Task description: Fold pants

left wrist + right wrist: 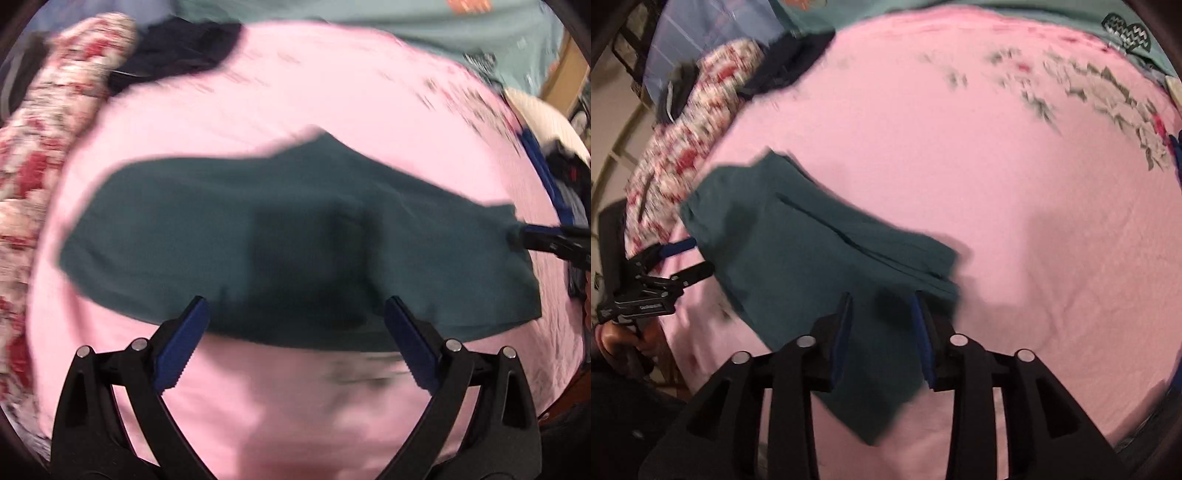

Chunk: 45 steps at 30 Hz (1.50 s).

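Left gripper (295, 325): fingers apart, empty, above the near edge of the folded dark teal cotton pants (258, 240). Right gripper (882, 325): fingers apart, cloth unclamped. Pants flat on pink bedsheet (295, 92), long axis left-right.

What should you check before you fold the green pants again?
1. Pants lie flat on the pink sheet: ok, already folded into a compact shape.
2. Left gripper open and free: ok, nothing sits between its pads, and the cloth edge lies just beyond its tips.
3. Right gripper let go: ok, jaws are apart over the cloth and the pads are not pressing it.
4. Edges line up: cannot tell, the pictures are blurred.
5. Room to fold: ok, bare sheet lies beside the pants.
6. Flowered blanket clear of the pants: ok, in the left view pink sheet shows between them.
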{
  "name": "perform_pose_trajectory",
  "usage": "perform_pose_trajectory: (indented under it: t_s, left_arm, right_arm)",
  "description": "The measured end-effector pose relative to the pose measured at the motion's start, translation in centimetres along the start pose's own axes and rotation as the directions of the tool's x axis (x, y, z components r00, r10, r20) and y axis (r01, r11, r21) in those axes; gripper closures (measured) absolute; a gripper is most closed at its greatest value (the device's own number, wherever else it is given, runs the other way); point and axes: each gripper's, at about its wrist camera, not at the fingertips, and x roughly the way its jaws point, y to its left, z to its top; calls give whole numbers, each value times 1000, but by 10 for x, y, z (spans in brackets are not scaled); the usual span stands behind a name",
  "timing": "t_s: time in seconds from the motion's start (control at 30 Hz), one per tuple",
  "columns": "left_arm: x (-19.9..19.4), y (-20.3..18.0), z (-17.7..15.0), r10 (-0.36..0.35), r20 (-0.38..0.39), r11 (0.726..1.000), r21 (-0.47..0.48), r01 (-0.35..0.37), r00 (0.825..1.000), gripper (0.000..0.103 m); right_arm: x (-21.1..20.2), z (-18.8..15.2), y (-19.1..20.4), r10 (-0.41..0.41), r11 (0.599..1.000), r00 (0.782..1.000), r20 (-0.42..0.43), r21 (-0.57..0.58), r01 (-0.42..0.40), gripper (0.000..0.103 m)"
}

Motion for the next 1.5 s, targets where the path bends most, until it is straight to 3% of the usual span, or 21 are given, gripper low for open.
perform_pose_trajectory:
  t_s: [0.07,0.13,0.27,0.37,0.5,0.6,0.63,0.73,0.9,0.93,1.1,1.13,1.17,1.23,1.33,1.4,1.5]
  left_arm:
    - [-10,45,4,51,17,997,-65,-50,999,6]
    - [-16,89,3,89,20,987,-138,-86,996,6]
    - [-25,150,-1,131,20,961,-247,-122,991,6]
    - [-25,170,-8,119,20,959,-260,-110,993,6]
    - [-21,167,-16,102,17,971,-218,-96,995,6]
    - [-14,163,-15,72,16,977,-202,-68,997,6]
    - [-12,162,-15,60,16,978,-200,-56,998,6]
    - [-10,161,-15,40,20,979,-201,-35,999,6]
    - [-9,165,-14,21,21,978,-210,-16,1000,6]
    - [-8,165,-15,19,20,977,-211,-14,1000,6]
    - [-6,162,-19,12,10,980,-198,-10,1000,6]
    - [-7,161,-20,11,8,982,-191,-9,1000,6]
    - [-8,160,-21,12,7,983,-185,-11,1000,6]
    - [-10,159,-22,18,7,985,-171,-16,1000,6]
    - [-13,156,-22,5,12,986,-167,-3,1000,6]
    - [-12,151,-20,16,16,989,-150,-13,1000,6]
    - [-12,152,-14,48,26,989,-144,-44,999,6]
  right_arm:
    - [-4,2,31,17,1000,997,70,16,-18,62]
    - [5,8,60,57,998,995,84,-3,-57,62]
    - [39,11,118,113,985,993,15,-133,-110,62]
    - [58,6,147,58,966,998,-25,-252,-63,62]
    - [74,6,153,49,976,998,-46,-212,-58,65]
    - [79,6,155,23,974,999,-42,-224,-31,84]
    - [85,9,157,2,976,999,-45,-216,-11,95]
    - [78,12,152,-11,983,1000,-21,-181,7,100]
    - [54,18,179,53,980,997,63,-194,-40,100]
    - [56,17,186,73,976,996,55,-211,-60,100]
    - [105,1,185,-12,970,999,-50,-244,0,99]
    - [105,1,184,0,970,999,-49,-243,-12,93]
    - [103,2,184,11,970,998,-61,-244,-25,76]
    - [89,7,185,41,972,996,-74,-229,-57,61]
    - [61,13,172,102,980,995,12,-172,-98,61]
    - [61,18,155,93,992,995,36,-93,-89,61]
    - [92,16,121,-43,999,999,-24,-20,42,67]
